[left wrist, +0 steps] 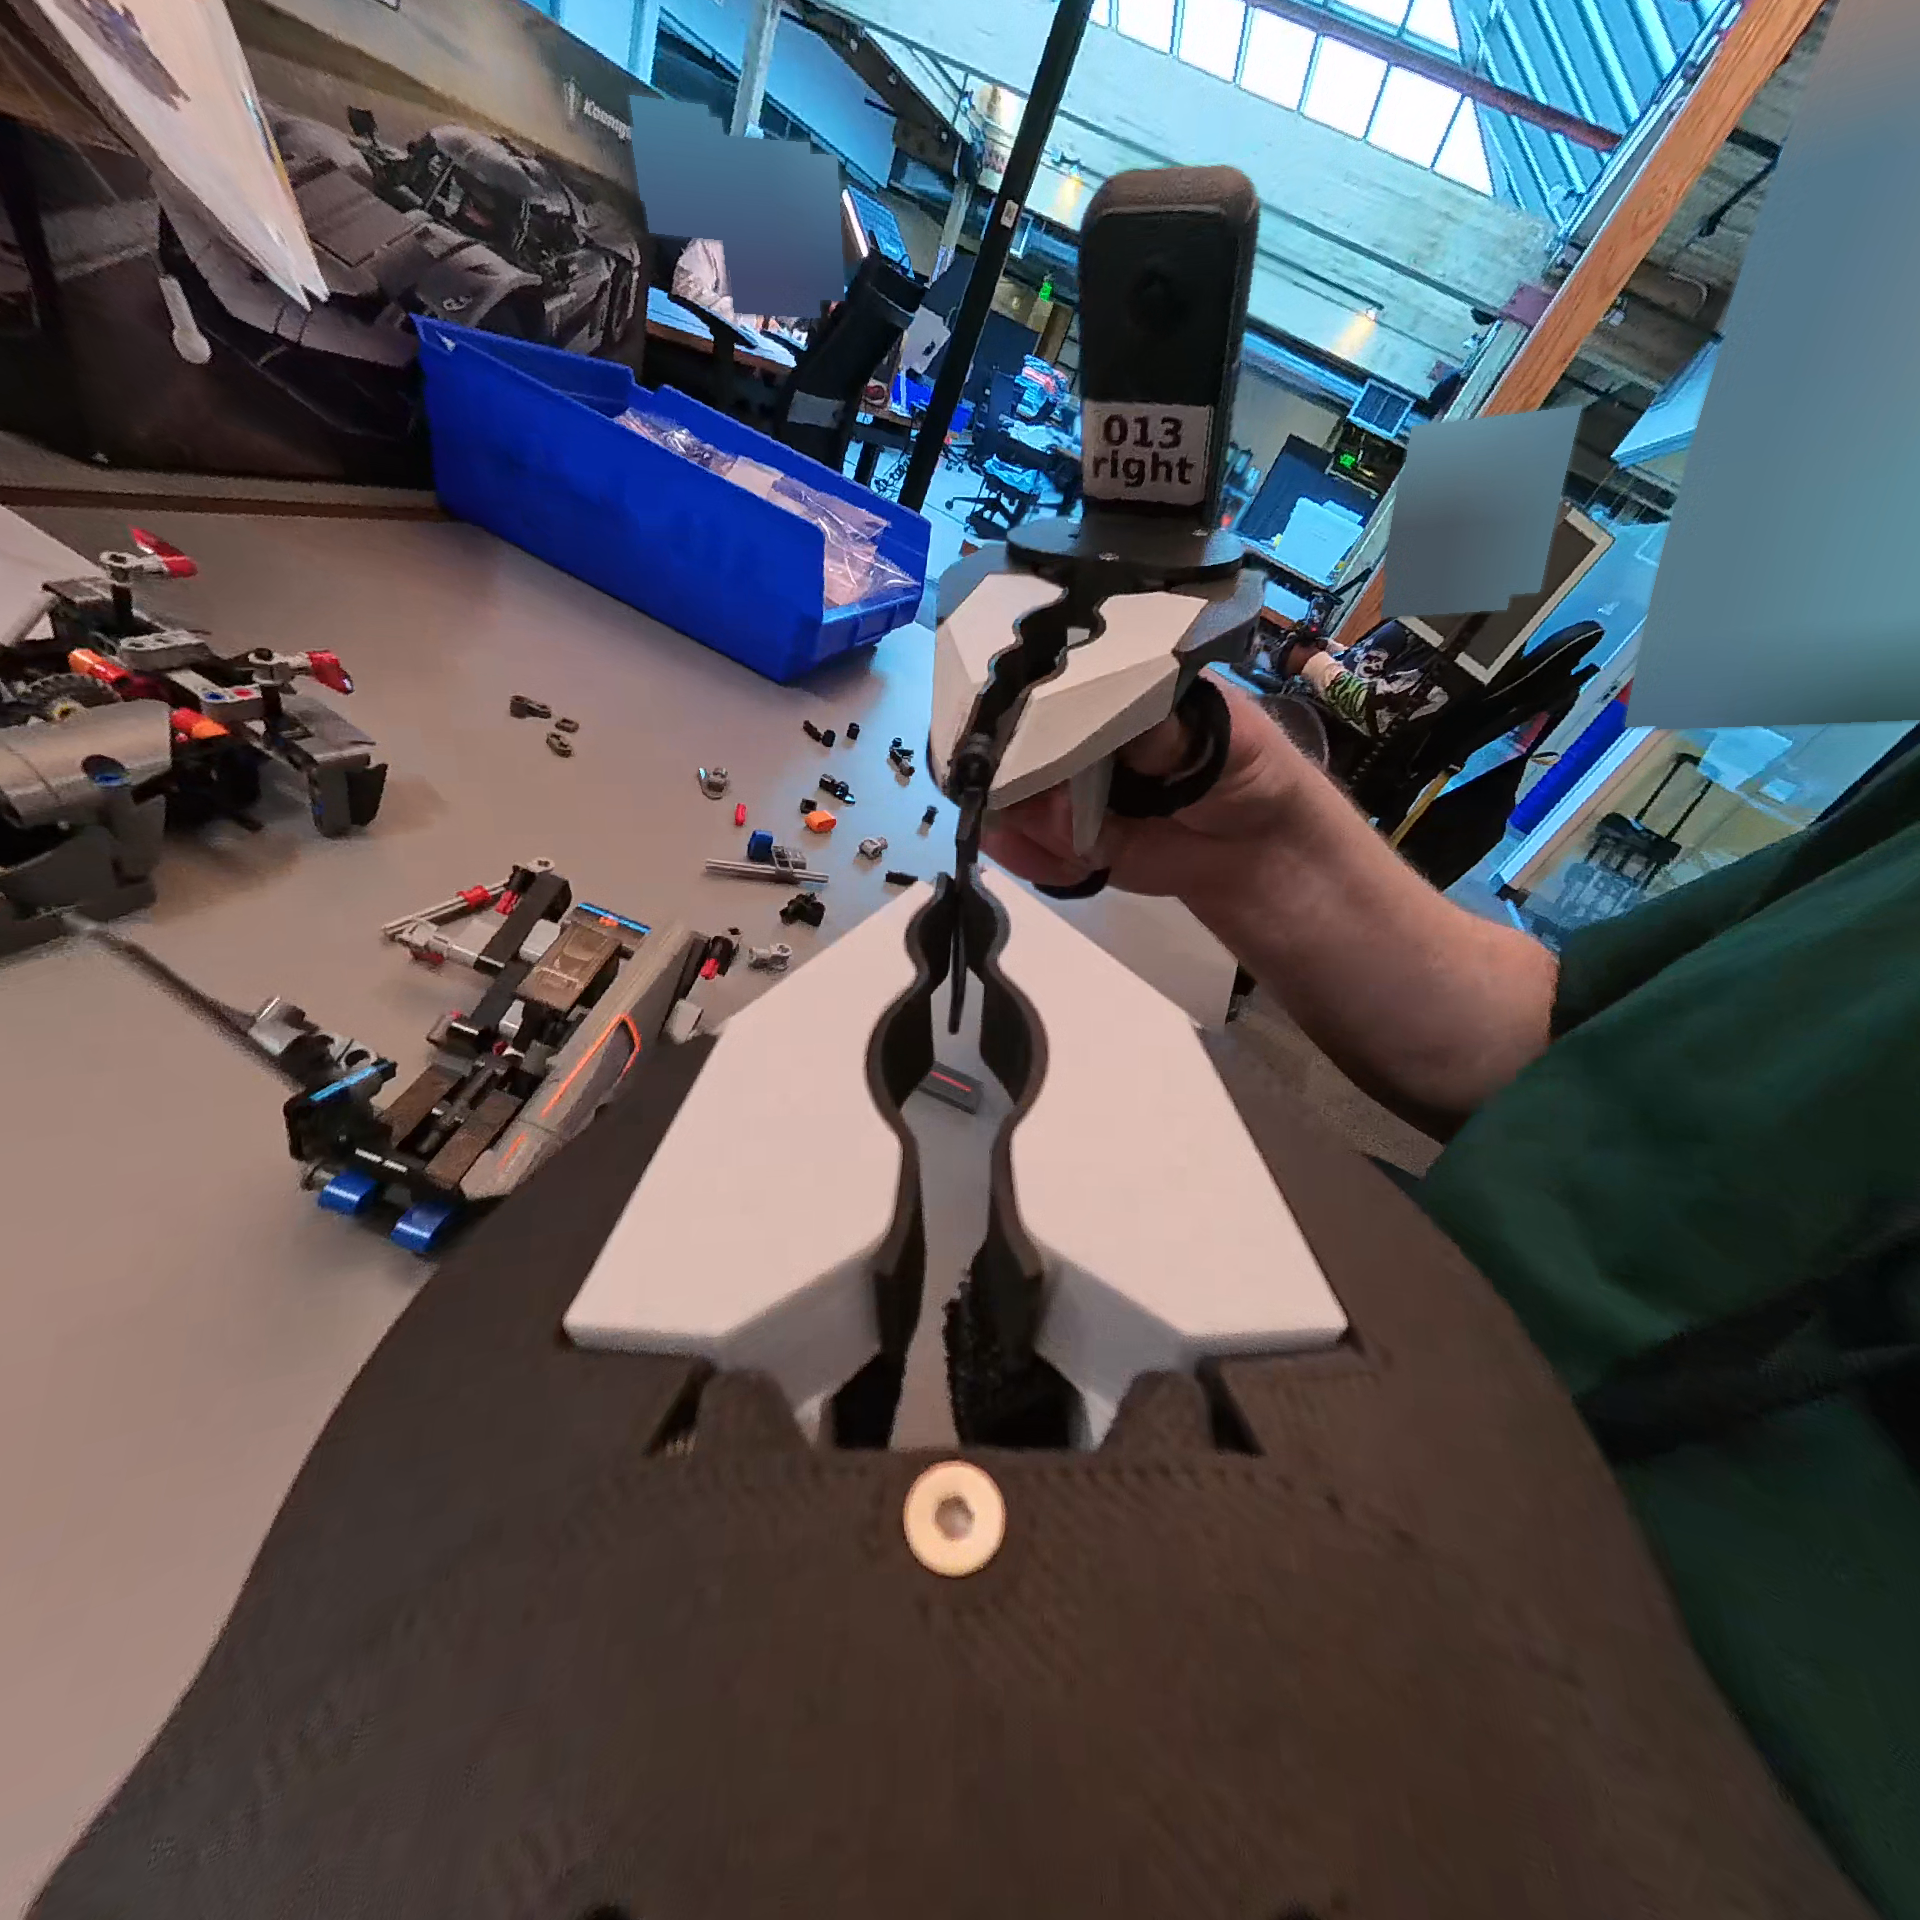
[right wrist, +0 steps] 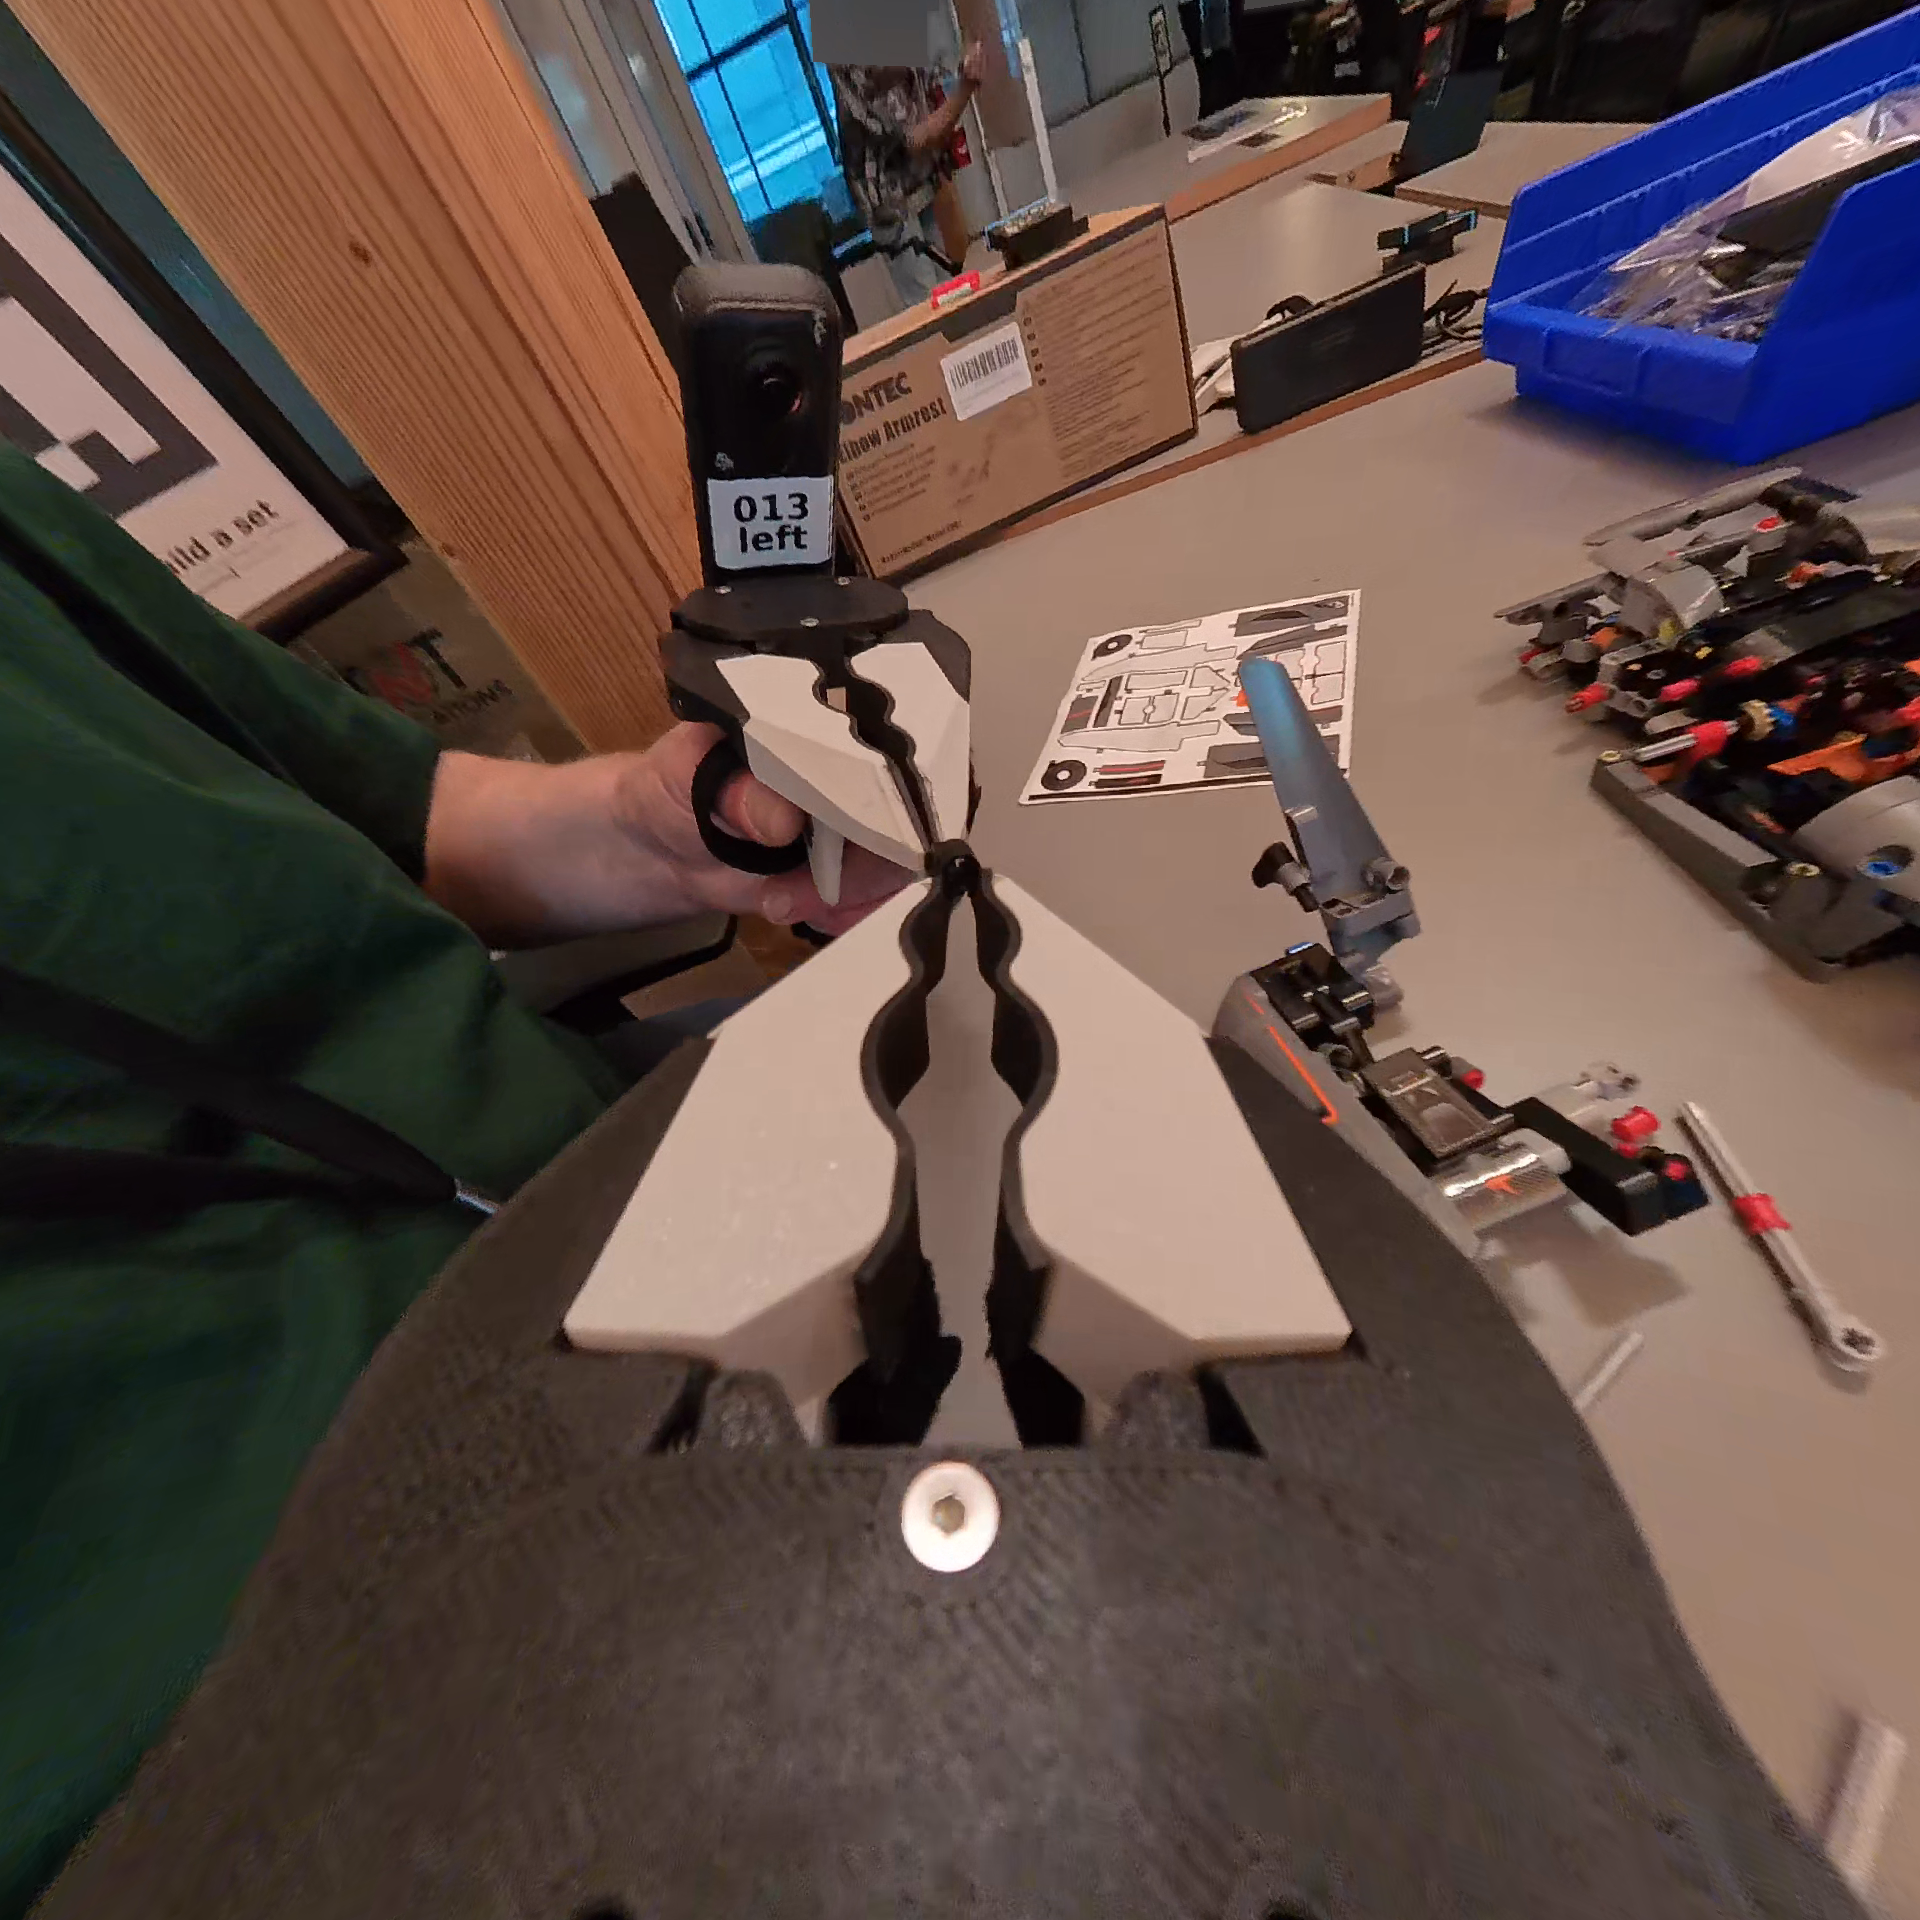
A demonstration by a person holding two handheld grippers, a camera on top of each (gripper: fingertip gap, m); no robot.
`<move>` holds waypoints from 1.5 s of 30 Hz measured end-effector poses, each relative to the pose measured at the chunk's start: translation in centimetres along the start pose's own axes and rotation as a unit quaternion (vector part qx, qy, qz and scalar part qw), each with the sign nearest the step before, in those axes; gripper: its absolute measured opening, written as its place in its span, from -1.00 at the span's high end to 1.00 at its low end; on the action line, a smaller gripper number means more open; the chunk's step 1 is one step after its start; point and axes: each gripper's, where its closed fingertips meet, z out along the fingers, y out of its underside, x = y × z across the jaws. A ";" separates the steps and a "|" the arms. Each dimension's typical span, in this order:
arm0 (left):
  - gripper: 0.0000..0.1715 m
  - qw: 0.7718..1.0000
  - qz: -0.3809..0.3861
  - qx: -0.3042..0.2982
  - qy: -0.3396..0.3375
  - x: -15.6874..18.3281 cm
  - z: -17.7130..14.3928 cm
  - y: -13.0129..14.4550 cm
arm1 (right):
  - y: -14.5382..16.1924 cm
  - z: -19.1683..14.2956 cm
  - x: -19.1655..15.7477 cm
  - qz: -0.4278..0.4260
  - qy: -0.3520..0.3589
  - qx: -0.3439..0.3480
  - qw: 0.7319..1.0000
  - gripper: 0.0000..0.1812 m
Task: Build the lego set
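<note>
Both tools, the left tool [left wrist: 951, 904] and right tool [right wrist: 956, 883], pinch one thin black Lego axle [left wrist: 961, 935] tip to tip above the grey tabletop [left wrist: 582, 665]; the half-built car chassis [left wrist: 156, 727] and scattered loose pieces [left wrist: 821, 800] suggest much remains.

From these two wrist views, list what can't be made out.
- Thin black part between both grippers' tips: too small to identify, either view.
- Blue bin contents: hidden by crumpled clear bags.
- Large dark car assembly: cut off by right edge, right wrist view.
- Dark and orange subassembly: near end hidden behind right gripper.

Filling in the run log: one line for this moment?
left gripper: shut on thin black piece | right gripper: shut on same piece | height: above table
</note>
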 end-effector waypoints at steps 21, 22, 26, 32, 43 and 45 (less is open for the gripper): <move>1.00 0.999 -0.042 0.035 -0.002 -1.1 -1.0 -1.3 | -1.5 1.2 1.4 -0.019 0.070 0.036 0.997 0.86; 1.00 0.998 -0.052 0.038 -0.001 -1.3 -1.1 -1.5 | -1.5 1.2 1.6 -0.026 0.083 0.031 0.996 0.85; 1.00 0.993 -0.100 0.052 0.020 -1.6 -1.1 -2.2 | -2.0 0.9 1.9 -0.014 0.089 0.045 0.995 0.80; 1.00 0.983 -0.157 0.076 0.056 -1.6 -1.1 -2.7 | -2.4 1.3 2.2 0.002 0.082 0.042 0.996 0.80; 1.00 0.982 -0.157 0.080 0.068 -1.3 -0.9 -2.7 | -2.9 2.3 0.6 0.045 -0.001 0.055 0.997 0.97; 1.00 0.982 -0.156 0.081 0.071 -1.2 -1.0 -2.9 | -3.0 2.2 0.6 0.048 -0.002 0.063 0.997 0.98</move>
